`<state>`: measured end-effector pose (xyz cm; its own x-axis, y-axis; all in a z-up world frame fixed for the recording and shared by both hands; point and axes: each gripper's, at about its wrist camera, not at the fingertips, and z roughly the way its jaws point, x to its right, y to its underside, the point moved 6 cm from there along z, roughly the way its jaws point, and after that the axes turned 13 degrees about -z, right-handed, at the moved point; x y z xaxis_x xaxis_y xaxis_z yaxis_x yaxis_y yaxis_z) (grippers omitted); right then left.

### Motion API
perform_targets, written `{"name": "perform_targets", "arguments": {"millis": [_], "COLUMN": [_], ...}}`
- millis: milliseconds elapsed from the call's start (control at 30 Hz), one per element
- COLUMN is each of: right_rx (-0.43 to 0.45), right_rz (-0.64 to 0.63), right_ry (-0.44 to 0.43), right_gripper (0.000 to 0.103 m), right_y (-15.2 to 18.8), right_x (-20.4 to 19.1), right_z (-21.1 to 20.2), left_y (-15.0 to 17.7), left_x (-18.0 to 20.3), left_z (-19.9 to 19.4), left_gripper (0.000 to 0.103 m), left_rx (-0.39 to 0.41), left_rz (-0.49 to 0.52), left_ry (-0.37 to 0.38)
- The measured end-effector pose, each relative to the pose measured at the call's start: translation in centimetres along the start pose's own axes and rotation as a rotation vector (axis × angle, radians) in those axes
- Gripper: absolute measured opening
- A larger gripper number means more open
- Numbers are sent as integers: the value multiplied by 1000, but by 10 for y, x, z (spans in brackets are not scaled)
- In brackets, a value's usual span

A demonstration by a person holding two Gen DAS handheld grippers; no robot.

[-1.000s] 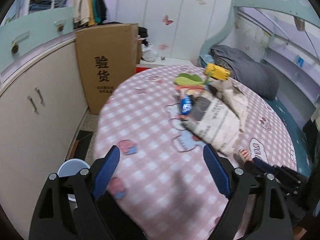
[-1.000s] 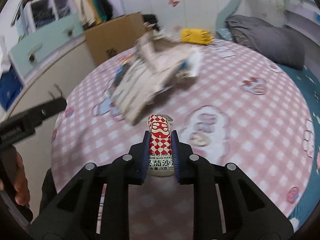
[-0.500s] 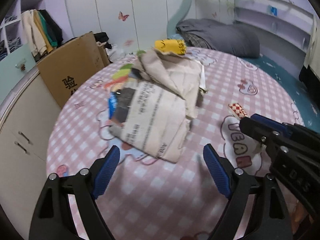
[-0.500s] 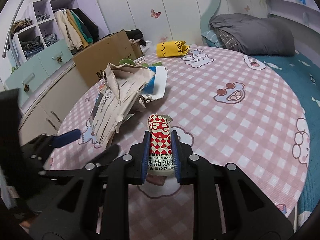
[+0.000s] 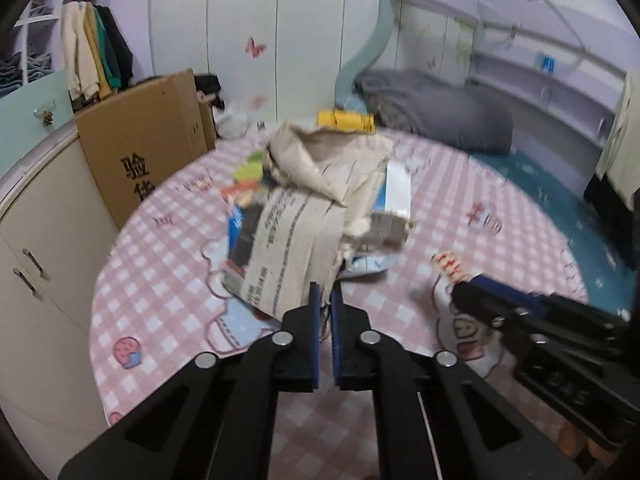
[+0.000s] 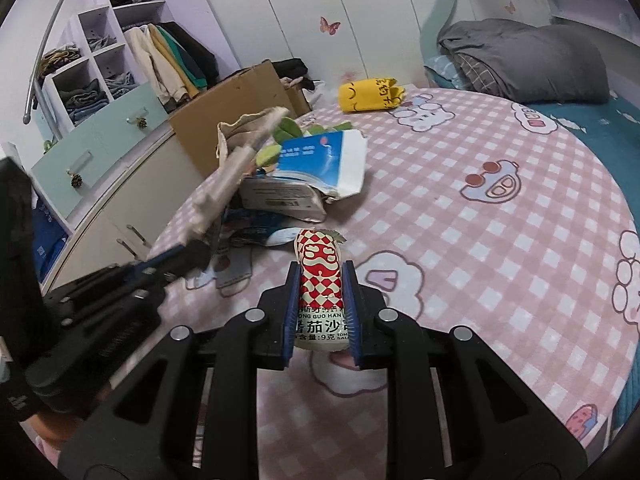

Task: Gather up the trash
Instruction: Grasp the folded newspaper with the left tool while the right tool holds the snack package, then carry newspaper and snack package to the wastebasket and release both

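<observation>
My left gripper (image 5: 325, 300) is shut on the near edge of a crumpled brown paper bag (image 5: 304, 216) and lifts it off the pink checked bed cover (image 5: 168, 264); the bag also shows in the right wrist view (image 6: 236, 168). My right gripper (image 6: 320, 280) is shut on a red and white checked ketchup sachet (image 6: 320, 276), held above the cover; the sachet also shows in the left wrist view (image 5: 450, 266). Under the bag lie a torn blue and white carton (image 6: 320, 164), blue wrappers (image 6: 256, 232) and green scraps (image 6: 288, 130).
A yellow packet (image 6: 370, 94) lies at the far side of the bed. A tall cardboard box (image 5: 148, 136) stands by the white cabinets (image 5: 44, 240) on the left. A grey folded duvet (image 6: 528, 60) lies at the back right.
My left gripper has closed from wide open onto the paper bag's edge and raised it, uncovering the carton and wrappers. The right gripper still holds the sachet.
</observation>
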<state>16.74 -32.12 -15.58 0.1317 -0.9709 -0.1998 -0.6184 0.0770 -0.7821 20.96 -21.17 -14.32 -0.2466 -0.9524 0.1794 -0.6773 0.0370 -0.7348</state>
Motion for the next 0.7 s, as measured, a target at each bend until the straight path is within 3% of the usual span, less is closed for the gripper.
{"name": "perform_targets", "arguments": {"millis": [200,500,700], "right_rx": [15,16,8], "right_rz": [-35,-99,-159], "right_ry": [-38,-91,-120], "right_gripper": [21,21,21], "right_y": [-8,-19,-27], "right_x": [-27,-74,-114], "right_z": [-2,1,8], "left_y": [-16,-29,-33], "left_x": [-23,-67,-104], "left_z": [-39,-75,-101], "left_gripper": [0,0,0], "left_rx": [116,177,228], "left_rz": [-74,-191,-250], "left_ry": [27,101,91]}}
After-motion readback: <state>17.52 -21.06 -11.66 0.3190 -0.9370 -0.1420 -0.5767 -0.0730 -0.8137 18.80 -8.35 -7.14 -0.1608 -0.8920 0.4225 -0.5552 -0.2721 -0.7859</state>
